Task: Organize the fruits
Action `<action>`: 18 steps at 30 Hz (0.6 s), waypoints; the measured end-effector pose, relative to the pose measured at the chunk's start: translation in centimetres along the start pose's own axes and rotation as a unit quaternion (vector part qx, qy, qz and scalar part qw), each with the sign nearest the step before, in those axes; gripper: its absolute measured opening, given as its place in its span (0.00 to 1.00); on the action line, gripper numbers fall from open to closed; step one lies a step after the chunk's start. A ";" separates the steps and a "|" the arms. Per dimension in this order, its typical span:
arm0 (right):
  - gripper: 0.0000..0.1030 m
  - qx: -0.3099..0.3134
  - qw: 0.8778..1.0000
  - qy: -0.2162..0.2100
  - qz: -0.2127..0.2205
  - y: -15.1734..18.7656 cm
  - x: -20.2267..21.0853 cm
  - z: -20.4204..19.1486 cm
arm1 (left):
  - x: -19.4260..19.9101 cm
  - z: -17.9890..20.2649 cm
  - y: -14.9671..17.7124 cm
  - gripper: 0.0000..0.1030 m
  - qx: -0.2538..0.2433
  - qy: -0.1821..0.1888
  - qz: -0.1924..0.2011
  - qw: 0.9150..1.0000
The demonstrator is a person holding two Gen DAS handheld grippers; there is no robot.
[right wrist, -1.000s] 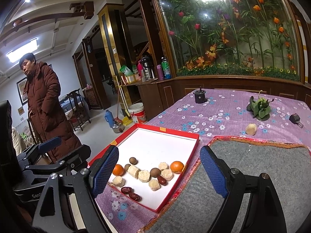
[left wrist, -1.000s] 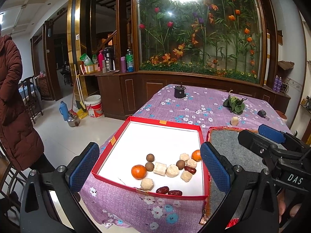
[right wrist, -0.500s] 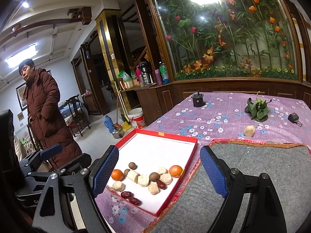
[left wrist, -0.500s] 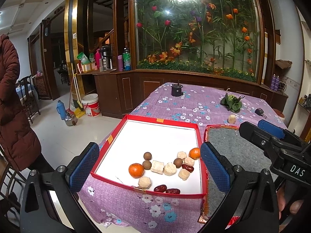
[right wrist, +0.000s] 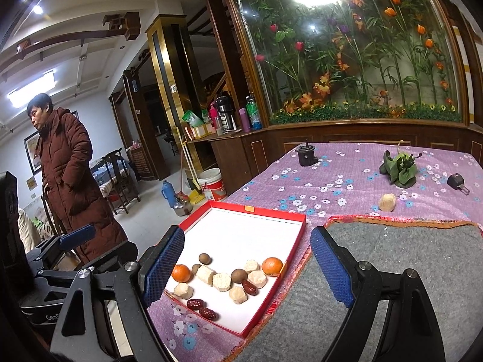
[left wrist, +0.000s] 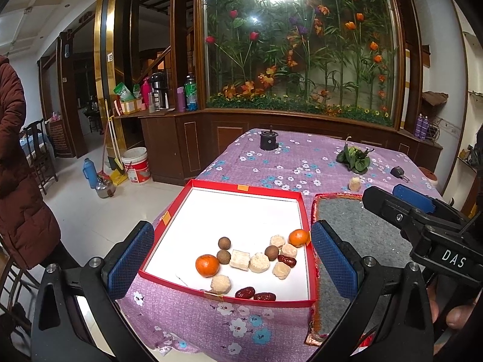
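Observation:
A shallow red box with a white floor lies on the purple flowered tablecloth. Near its front sit two oranges, brown longans, pale peeled pieces and red dates. My left gripper hangs open above the box's near edge, nothing between its blue pads. The right gripper is also open and empty, over the seam of box and grey mat; it shows at the right in the left wrist view.
One pale piece lies loose on the cloth beyond the mat. A leafy green ornament, a small black device and a black key fob sit farther back. A person in a brown coat stands left of the table.

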State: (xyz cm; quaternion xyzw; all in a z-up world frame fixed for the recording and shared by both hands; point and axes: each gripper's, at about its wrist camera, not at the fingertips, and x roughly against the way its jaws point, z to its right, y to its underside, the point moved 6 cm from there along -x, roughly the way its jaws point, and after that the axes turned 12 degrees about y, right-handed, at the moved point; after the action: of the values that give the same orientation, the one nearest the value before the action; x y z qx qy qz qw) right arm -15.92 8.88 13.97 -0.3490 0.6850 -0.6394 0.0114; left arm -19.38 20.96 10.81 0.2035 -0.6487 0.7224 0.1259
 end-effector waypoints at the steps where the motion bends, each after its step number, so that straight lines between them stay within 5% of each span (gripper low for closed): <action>1: 0.85 0.001 1.000 0.000 0.001 0.0 0.0 0.0 | -0.1 0.0 0.0 1.00 0.000 -0.001 0.000 1.000; 18: 0.84 0.018 1.000 -0.002 0.010 -0.1 0.0 -1.3 | -0.4 -0.9 0.4 1.00 0.005 -0.003 -0.004 1.000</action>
State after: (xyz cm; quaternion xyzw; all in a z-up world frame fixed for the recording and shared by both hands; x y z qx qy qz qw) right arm -16.43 10.03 14.30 -0.3428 0.6768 -0.6510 0.0254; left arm -19.28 21.87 10.18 0.2092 -0.6450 0.7242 0.1255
